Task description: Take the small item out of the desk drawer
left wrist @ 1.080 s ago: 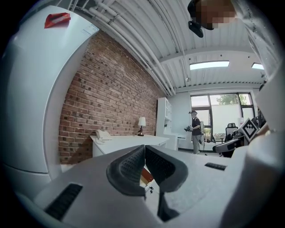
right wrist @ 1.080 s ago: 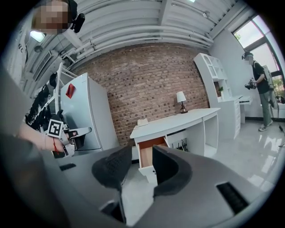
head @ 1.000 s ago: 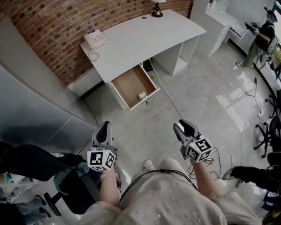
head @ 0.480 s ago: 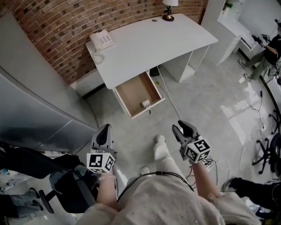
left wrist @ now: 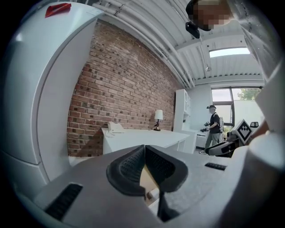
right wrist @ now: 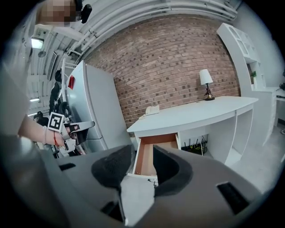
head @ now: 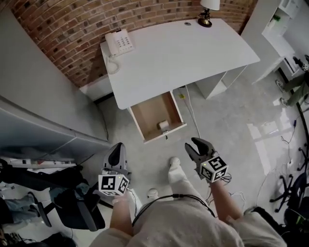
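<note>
Right claw (right wrist: 140, 152) jaws apart, open drawer (right wrist: 164, 140) of white desk (right wrist: 196, 114) beyond, contents unclear

I count two claws on my feed: the left claw (head: 116, 147) and the right claw (head: 194, 145). There is one desk (head: 193, 53), with one open drawer (head: 150, 112) holding one small item (head: 163, 125). On top sit one telephone (head: 120, 42) and one lamp (head: 207, 10). One person (left wrist: 215, 127) stands far off.

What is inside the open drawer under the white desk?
One small white item lies near the front of the drawer, on its otherwise bare brown bottom. The desk top covers the drawer's rear, so anything there cannot be seen.
</note>
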`<state>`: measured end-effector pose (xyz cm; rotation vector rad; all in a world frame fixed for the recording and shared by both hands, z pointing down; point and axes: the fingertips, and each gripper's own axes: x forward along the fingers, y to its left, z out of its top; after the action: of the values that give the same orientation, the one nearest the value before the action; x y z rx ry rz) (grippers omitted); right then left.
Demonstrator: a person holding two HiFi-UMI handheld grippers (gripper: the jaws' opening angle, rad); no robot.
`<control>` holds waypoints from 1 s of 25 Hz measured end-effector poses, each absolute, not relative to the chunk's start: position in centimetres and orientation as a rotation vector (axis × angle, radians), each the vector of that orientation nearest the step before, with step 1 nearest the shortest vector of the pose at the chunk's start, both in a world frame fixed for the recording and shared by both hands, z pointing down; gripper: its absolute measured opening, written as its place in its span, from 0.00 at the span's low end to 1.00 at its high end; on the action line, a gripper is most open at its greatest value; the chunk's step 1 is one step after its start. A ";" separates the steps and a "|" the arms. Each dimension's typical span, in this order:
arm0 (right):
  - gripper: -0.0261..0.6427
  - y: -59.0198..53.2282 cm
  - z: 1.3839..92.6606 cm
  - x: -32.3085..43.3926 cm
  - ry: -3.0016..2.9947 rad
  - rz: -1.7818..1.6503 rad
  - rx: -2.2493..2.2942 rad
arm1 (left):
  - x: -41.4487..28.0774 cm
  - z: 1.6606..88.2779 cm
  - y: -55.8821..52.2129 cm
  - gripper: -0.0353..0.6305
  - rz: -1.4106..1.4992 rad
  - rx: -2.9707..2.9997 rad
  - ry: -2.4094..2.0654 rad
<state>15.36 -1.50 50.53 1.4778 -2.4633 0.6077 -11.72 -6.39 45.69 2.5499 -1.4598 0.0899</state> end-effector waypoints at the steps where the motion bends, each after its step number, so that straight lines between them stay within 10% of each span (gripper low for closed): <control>1: 0.28 -2.2 51.0 15.5 -2.467 0.614 1.460 | -11.4 46.1 -6.8 0.06 0.094 2.537 -1.468; 25: 0.28 -14.0 61.7 14.8 -2.455 0.689 0.947 | -7.2 54.4 -12.6 0.06 0.165 2.286 -1.593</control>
<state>14.78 -13.95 61.65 0.9469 -2.4548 0.6887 -7.18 -12.55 54.40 2.2859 -1.5928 0.1648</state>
